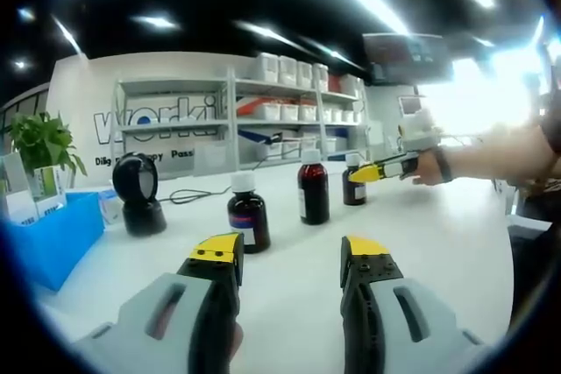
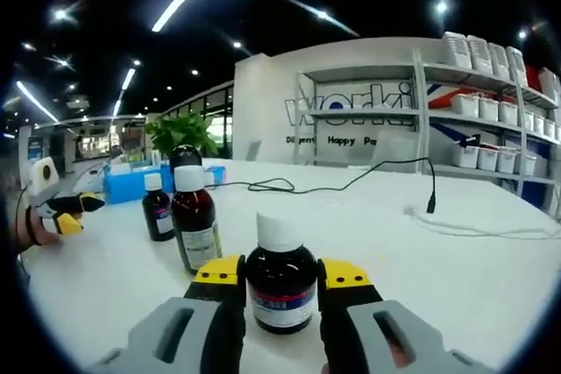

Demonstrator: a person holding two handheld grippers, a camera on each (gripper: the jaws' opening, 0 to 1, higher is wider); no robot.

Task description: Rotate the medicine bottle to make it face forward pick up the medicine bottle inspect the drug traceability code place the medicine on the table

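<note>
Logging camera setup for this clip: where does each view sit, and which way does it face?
Left gripper view: rides the left gripper, facing the shelves across the table; a person's hand holds the right gripper at the far bottle.
Right gripper view: rides the right gripper, jaws flanking that bottle.
Shared: three bottles, table, shelves.

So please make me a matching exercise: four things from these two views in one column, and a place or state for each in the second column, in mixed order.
Things:
1. right gripper
2. left gripper
3. black scanner
4. blue bin

Places or states:
A. stands on the white table, a cable trailing from it
B. at the table edge, next to a green plant
C. jaws open over bare table, nothing between them
D. jaws on either side of a dark medicine bottle with a white cap

Pairs: 1-D, 2-C, 3-A, 4-B
</note>
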